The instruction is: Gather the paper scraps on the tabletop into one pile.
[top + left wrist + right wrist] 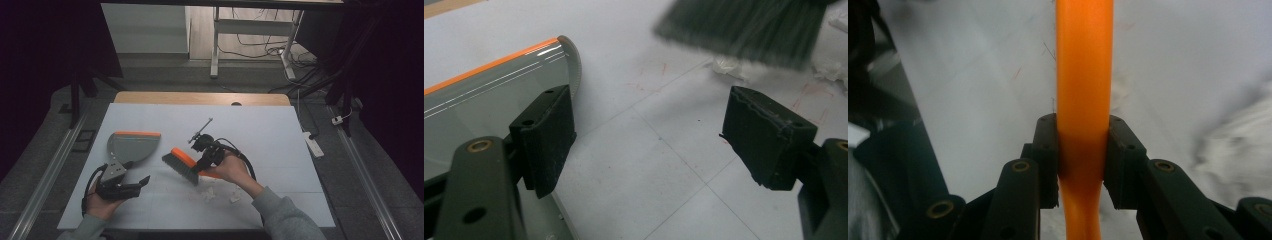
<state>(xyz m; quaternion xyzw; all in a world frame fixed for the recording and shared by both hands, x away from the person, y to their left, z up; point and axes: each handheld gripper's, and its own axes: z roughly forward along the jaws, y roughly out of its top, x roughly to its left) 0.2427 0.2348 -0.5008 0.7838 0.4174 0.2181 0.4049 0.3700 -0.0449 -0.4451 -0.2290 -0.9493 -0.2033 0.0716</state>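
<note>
A brush [181,166] with an orange back and dark bristles hangs tilted over the middle of the white board. My right gripper [205,162] is shut on its orange handle [1084,60], with the pads pressed on both sides of it [1083,155]. White paper scraps [207,192] lie just in front of the brush. A grey dustpan [134,145] with an orange lip lies flat at the left. My left gripper [138,172] rests by its near end with its jaws wide apart and nothing between them [649,140]. The blurred bristles [744,30] sweep above scraps [729,66].
The white board [260,130] covers a wooden table whose far edge shows behind it. A white power strip [314,145] lies on the floor off the right side. Desk legs and cables stand beyond the table.
</note>
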